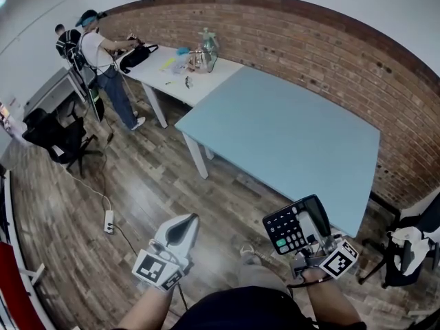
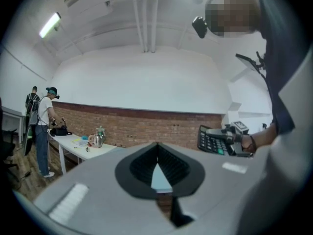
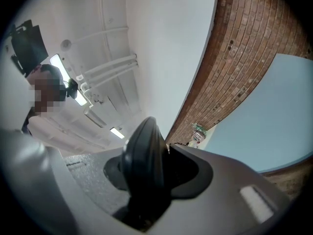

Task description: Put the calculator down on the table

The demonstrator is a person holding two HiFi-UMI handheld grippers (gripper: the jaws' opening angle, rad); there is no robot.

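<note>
A black calculator (image 1: 290, 228) with a green key is held upright in my right gripper (image 1: 313, 227), whose jaws are shut on its right side, above the wooden floor just short of the near corner of the light blue table (image 1: 289, 136). In the right gripper view the calculator (image 3: 144, 163) shows edge-on as a dark slab between the jaws of the right gripper (image 3: 157, 148), with the blue table (image 3: 274, 126) ahead. My left gripper (image 1: 181, 227) hovers over the floor to the left, shut and empty. In its own view the left gripper (image 2: 157, 148) faces the table, with the calculator (image 2: 213, 142) at right.
A brick wall (image 1: 330, 47) runs behind the table. A white table (image 1: 206, 81) at the back left carries a black bag (image 1: 135, 56), a kettle (image 1: 201, 59) and small items; a person (image 1: 103, 64) stands at it. Black chairs (image 1: 55, 136) (image 1: 405, 246) stand left and right. A power strip (image 1: 108, 221) lies on the floor.
</note>
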